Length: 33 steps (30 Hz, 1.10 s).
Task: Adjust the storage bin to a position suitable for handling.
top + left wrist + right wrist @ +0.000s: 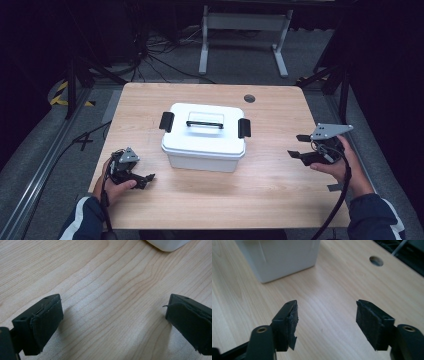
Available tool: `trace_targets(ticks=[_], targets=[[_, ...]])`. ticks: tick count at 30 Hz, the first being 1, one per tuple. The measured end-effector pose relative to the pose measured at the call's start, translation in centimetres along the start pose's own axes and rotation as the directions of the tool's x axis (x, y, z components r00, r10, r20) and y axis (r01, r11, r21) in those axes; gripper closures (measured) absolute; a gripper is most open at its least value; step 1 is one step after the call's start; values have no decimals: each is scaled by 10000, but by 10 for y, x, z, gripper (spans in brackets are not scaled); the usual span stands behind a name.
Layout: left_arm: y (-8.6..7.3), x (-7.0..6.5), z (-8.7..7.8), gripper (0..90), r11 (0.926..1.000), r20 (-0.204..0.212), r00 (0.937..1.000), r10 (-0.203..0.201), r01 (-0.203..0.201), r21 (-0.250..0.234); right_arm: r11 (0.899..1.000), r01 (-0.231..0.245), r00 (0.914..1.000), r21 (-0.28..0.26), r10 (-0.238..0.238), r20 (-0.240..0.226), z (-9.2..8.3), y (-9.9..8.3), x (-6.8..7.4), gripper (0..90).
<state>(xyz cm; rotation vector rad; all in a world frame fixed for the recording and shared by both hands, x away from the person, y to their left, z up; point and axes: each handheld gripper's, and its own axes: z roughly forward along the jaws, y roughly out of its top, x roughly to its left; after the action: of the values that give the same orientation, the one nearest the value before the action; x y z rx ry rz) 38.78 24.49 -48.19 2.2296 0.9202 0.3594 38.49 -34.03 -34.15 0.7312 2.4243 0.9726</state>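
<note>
High view showed a white storage box (204,142) standing near the middle of the wooden table (280,195), a little toward the far edge, with both grippers well apart from it. The left gripper (145,179) lay low near the front left corner, its jaws spread wide with only bare wood between them. The right gripper (297,146) hovered near the right edge, its jaws also apart and holding nothing. I judged this as the approach step: nothing was gripped yet, and the work on the box was not begun. The next move probably called for bringing each gripper to one of the black latches (166,121) on the short sides, or to the black handle (204,123) on the lid. The box looked closed, with rounded corners, a smooth lid, and both latches seemed to be down.
</note>
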Motion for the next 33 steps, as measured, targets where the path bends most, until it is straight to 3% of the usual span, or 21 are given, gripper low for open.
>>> trace_targets(ticks=[7,8,15,24,33], targets=[[-1,-1,0,18,9999,47,9999,-125,125,17,9981,615,9980,6,-615,-142,-1,38,6,395],[-1,-1,0,18,9999,48,9999,-124,123,16,9967,815,9965,-38,-815,-205,-1,50,8,397],[-1,-1,0,18,9999,48,9999,-115,115,18,9895,1442,9887,-51,-1443,-413,5,83,15,398],[-1,-1,0,18,9999,46,9999,-112,112,17,9818,1890,9792,-156,-1897,-722,17,109,24,404],[-1,-1,0,18,10000,25,9999,-100,99,7,9746,2239,9705,-51,-2234,-911,39,134,37,426]])
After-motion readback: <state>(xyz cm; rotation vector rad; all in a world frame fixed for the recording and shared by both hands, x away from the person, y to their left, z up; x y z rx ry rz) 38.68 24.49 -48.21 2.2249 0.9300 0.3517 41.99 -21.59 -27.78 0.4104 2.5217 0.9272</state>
